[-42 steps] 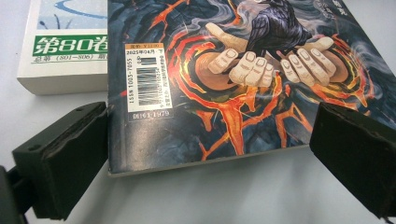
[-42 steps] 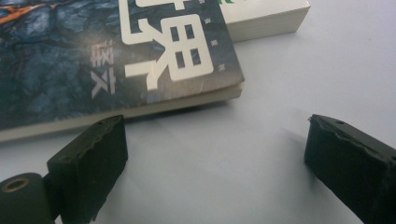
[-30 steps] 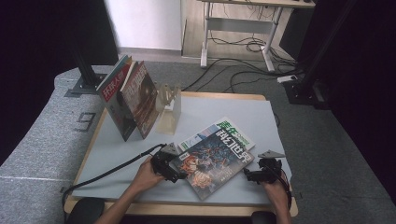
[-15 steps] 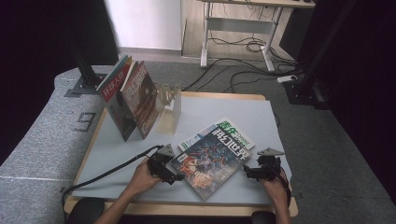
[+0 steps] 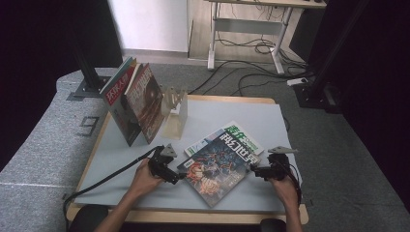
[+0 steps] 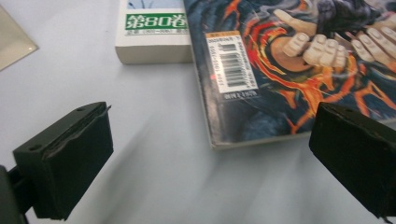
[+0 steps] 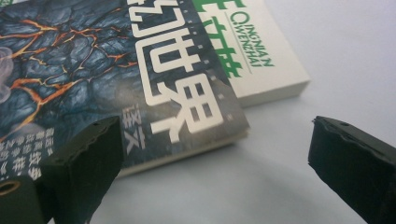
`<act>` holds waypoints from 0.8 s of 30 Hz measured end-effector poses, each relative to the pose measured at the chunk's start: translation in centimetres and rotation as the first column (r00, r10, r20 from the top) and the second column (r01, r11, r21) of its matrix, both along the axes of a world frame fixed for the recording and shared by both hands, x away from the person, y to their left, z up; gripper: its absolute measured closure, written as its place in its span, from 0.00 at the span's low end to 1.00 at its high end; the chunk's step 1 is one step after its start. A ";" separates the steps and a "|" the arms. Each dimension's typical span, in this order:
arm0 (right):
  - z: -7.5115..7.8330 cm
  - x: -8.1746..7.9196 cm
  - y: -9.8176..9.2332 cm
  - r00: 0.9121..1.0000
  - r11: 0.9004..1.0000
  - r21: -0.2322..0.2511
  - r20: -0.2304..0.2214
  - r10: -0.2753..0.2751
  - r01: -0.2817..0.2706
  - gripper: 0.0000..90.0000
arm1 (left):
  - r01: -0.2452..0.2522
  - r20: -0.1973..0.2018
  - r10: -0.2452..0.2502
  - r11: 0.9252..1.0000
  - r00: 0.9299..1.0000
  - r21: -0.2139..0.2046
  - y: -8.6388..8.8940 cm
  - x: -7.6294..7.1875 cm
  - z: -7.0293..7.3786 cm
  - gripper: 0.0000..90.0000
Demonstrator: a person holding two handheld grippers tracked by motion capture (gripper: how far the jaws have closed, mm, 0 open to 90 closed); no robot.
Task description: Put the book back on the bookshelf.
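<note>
Both tongs, left tongs and right tongs, spread wide at 9 and 3 o'clock of the dark magazine lying mid-table on a white-green magazine, so next they'd pinch its edges to lift.

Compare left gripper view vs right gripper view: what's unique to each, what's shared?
Left gripper view: the barcode label and the fiery-hand artwork on the dark magazine, plus a clear stand's corner.

Right gripper view: the magazine's big white title characters and "QINGNIAN WENZHAI" printed on the white-and-green magazine under it.

Both: the dark magazine lying on the white-and-green one, grey tabletop, and open tongs straddling a corner, left tongs, right tongs.
</note>
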State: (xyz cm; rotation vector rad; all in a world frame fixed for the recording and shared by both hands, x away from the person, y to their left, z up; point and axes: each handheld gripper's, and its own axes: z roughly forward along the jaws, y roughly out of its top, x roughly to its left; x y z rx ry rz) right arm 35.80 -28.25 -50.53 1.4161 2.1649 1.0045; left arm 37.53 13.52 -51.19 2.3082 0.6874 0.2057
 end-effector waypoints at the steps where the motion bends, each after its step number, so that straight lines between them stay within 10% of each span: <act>1: 0.0 0.3 0.2 1.000 1.000 -0.004 -0.004 0.003 -0.003 0.04 | -0.005 0.001 0.005 1.000 1.000 -0.009 0.0 0.1 0.0 0.00; 24: -1.0 2.5 1.2 0.997 0.999 0.025 -0.071 0.032 -0.031 0.03 | -0.045 -0.030 0.044 0.999 0.999 -0.006 -0.2 0.6 -1.4 0.00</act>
